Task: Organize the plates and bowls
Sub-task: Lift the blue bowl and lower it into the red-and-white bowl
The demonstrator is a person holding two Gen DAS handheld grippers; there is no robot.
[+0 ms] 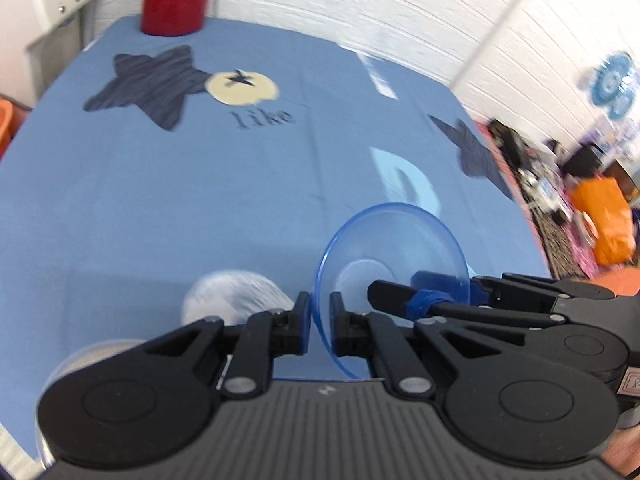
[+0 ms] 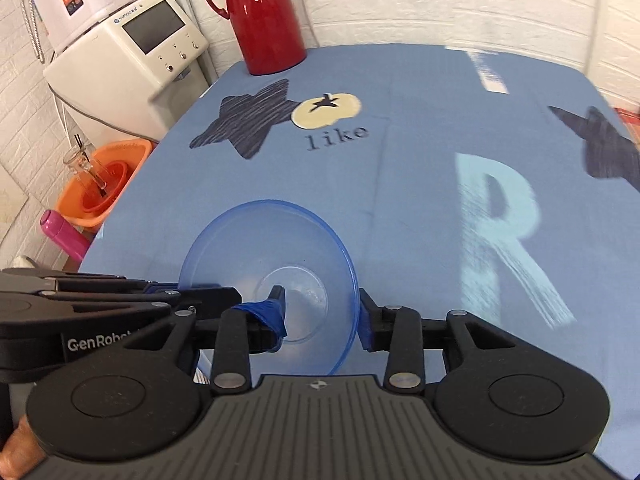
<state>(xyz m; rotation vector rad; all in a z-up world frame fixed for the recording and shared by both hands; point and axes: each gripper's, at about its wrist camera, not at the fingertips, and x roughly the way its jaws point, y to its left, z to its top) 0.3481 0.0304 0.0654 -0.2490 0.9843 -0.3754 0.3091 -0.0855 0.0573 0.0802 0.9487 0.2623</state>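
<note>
My left gripper (image 1: 319, 322) is clamped on the rim of the blue translucent bowl (image 1: 394, 256), one finger on each side of the thin wall. My right gripper (image 2: 322, 312) grips the same bowl (image 2: 268, 276) at the opposite rim; one finger sits inside the bowl, wrapped in blue tape (image 2: 268, 314), and the other presses on the outer wall. The bowl is tilted on edge between the two grippers, above the blue tablecloth (image 1: 200, 200). A clear bowl-like item (image 1: 236, 294) sits on the cloth just to the left of my left gripper; its exact form is blurred. A red jug (image 2: 266, 16) stands at the far edge of the table. A white appliance (image 2: 132, 52) stands beside the table, with an orange basin (image 2: 106, 184) below it.
</note>
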